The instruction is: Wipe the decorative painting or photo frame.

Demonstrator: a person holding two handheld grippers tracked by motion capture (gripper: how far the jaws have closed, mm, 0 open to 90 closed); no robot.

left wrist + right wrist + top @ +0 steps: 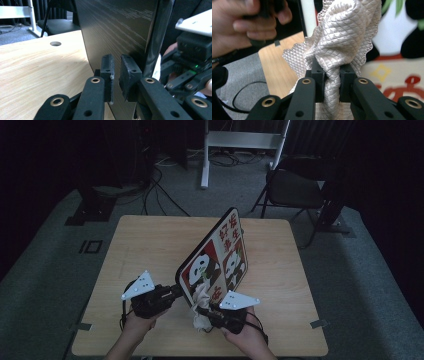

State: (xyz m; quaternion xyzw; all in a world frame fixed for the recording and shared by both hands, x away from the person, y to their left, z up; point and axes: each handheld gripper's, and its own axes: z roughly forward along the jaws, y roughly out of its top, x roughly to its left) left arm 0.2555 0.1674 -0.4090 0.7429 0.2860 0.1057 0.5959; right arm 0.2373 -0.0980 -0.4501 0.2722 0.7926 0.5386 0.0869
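Standing tilted on the table (150, 240), the panda tray (215, 262) is clamped at its lower edge by the left gripper (176, 291), while the right gripper (200, 311), clenched on a cloth (201, 300), sits just before its printed face.

A panda-printed tray (215, 262), tilted up on its near edge, walls off the middle of the wooden table (145, 245). Left of the tray and beyond it the tabletop lies bare, open to a passing hand. Just right of the tray's near corner, a bunched cream cloth (201, 307) and both grippers crowd the front edge; room there appears tight in the dim light.
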